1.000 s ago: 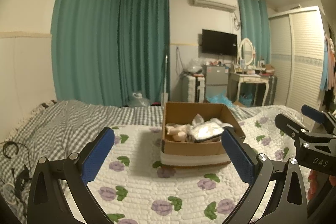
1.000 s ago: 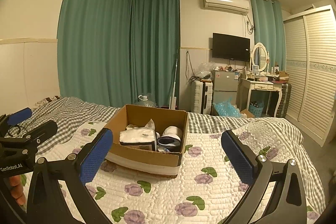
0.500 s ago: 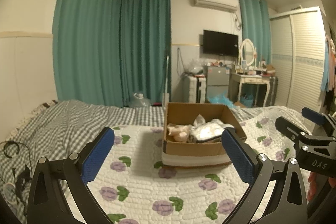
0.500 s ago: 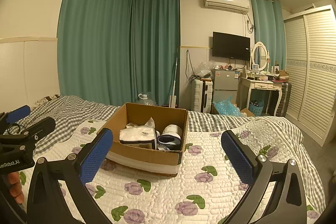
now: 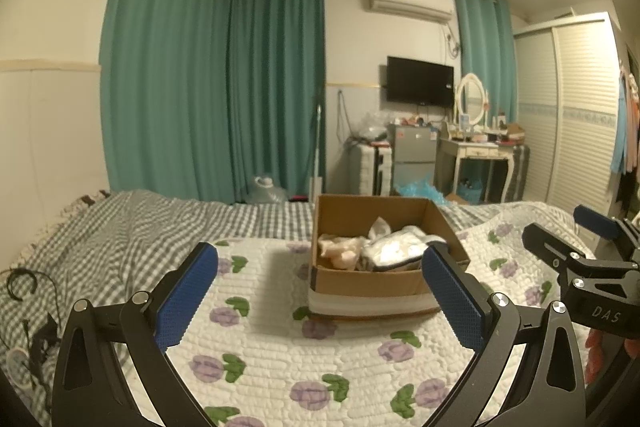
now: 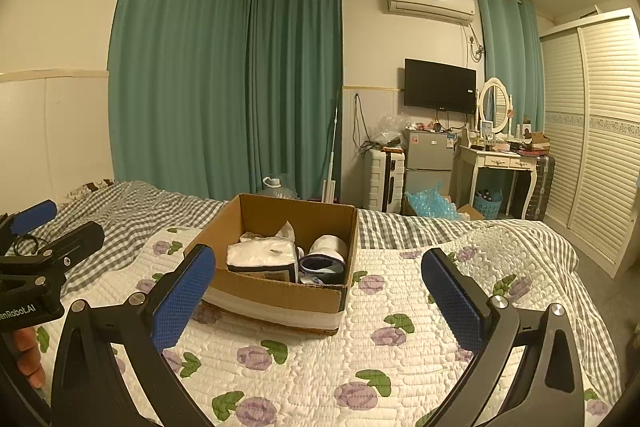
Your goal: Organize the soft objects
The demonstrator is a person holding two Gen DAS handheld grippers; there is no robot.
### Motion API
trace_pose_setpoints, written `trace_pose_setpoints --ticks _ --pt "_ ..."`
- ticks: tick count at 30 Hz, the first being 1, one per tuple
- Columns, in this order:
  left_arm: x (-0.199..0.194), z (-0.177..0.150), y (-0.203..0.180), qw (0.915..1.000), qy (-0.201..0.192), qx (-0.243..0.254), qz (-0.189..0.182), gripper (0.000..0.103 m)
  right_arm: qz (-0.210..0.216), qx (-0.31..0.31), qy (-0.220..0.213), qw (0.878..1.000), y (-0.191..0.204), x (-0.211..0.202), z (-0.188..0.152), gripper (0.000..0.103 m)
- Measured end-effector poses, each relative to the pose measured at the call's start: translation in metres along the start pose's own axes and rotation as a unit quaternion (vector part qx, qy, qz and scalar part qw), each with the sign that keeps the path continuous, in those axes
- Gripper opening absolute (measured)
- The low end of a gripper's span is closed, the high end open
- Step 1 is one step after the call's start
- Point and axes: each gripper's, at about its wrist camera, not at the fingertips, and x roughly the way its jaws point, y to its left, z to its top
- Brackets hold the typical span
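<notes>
Both tools, left tool [image 5: 320,277] and right tool [image 6: 318,277], hang spread wide, holding nothing, above the quilt [image 6: 400,367]. Farther off, the cardboard box [image 6: 280,297] holds soft stuff [image 6: 262,255]. Could be pre-unpacking or finished packing, honestly.

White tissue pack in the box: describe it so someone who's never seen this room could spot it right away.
On the bed, the flowered white quilt carries one open cardboard box. Inside it, toward the left in the right wrist view, lies the white tissue pack. It is the flat, rectangular, plastic-wrapped block; its neighbour on the right is a rolled dark-edged item.
</notes>
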Motion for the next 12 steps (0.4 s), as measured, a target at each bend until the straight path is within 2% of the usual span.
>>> trace_pose_setpoints --ticks 12 --pt "0.0000 -0.0021 -0.0012 1.0000 0.006 -0.001 0.004 0.103 0.000 0.000 0.005 1.000 0.0013 0.0028 -0.0033 0.103"
